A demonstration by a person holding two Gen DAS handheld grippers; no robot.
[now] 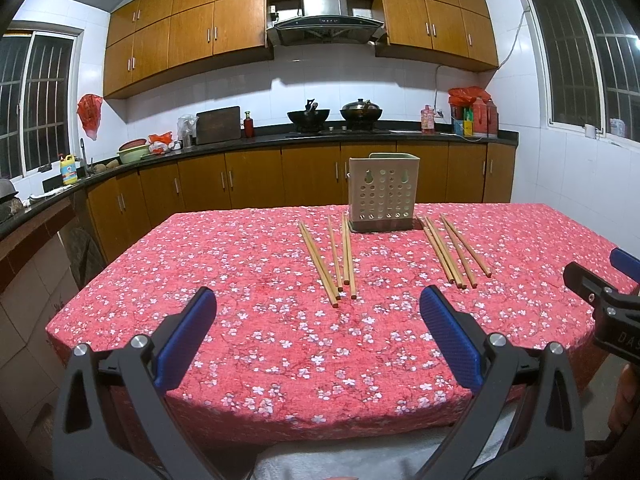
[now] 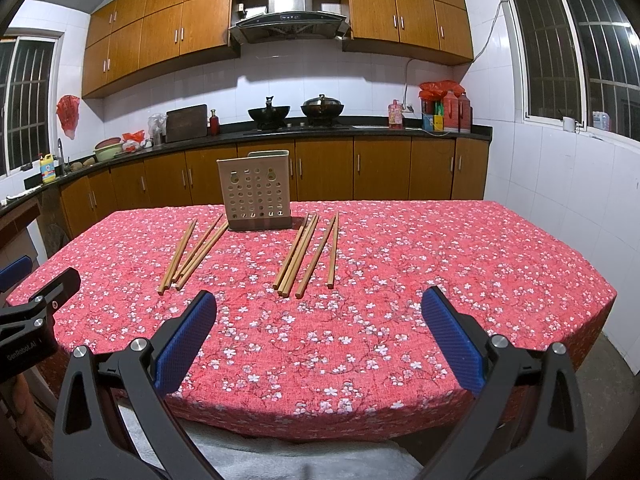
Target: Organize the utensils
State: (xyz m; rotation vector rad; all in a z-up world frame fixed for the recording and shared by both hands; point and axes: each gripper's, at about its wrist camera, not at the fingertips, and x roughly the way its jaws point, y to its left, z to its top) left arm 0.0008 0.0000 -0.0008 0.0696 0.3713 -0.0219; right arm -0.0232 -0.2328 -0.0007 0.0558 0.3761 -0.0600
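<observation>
A beige perforated utensil holder (image 1: 381,194) (image 2: 256,195) stands upright at the far middle of the table. Several wooden chopsticks lie flat in two groups in front of it: a left group (image 1: 332,258) (image 2: 192,254) and a right group (image 1: 454,250) (image 2: 310,254). My left gripper (image 1: 318,300) is open and empty, above the table's near edge, short of the left group. My right gripper (image 2: 319,300) is open and empty, above the near edge, short of the right group. Each gripper shows at the other view's side edge, the right one (image 1: 592,288) and the left one (image 2: 44,288).
The table carries a red floral cloth (image 1: 280,340) (image 2: 440,280). A white towel (image 2: 280,460) lies below the near edge. Behind the table runs a kitchen counter (image 1: 240,144) with woks, bottles and a cutting board. A white tiled wall (image 2: 580,220) stands to the right.
</observation>
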